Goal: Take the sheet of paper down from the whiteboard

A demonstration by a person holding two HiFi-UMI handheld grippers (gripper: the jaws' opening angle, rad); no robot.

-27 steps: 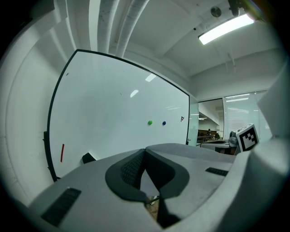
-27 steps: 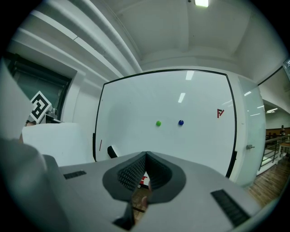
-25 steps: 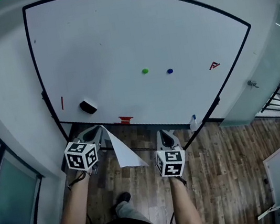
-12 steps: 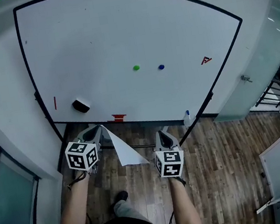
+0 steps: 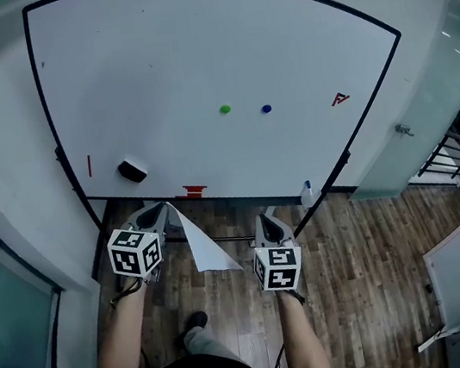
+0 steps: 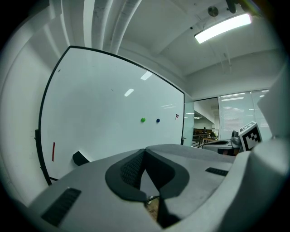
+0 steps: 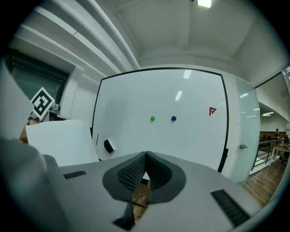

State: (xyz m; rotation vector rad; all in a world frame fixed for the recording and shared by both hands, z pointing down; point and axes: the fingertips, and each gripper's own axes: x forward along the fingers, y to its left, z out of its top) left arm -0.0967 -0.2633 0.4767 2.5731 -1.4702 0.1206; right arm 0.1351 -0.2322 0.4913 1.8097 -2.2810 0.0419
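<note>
Head view: a wall-mounted whiteboard (image 5: 192,63) with a black frame stands ahead of both sets of fingers, above a dark wood-plank floor (image 5: 364,252). A glass panel (image 5: 437,91) adjoins the board on the right. One person stands before it, both forearms extended.

Left gripper (image 5: 158,211): its fingers are pressed together on the upper corner of the one sheet of paper (image 5: 203,246). The sheet is off the board and hangs down and to the right from these fingers, between the two grippers and over the floor. The left gripper view shows the left gripper (image 6: 145,152) with the pads meeting.

Right gripper (image 5: 269,216): its fingers are together with nothing between them, just right of the sheet's lower corner. The right gripper view shows the same closure of the right gripper (image 7: 146,156), with the sheet (image 7: 61,140) to the left of the fingers.

On the board, counted:
- Two round magnets, one green magnet (image 5: 224,109) and one blue magnet (image 5: 266,109), side by side
- One small red mark (image 5: 339,99), to their right
- One black eraser (image 5: 132,171), above the left fingers
- One thin red stroke (image 5: 89,166), left of the eraser

One spray bottle (image 5: 308,194) stands at the board's lower right edge, beyond the right fingers.
</note>
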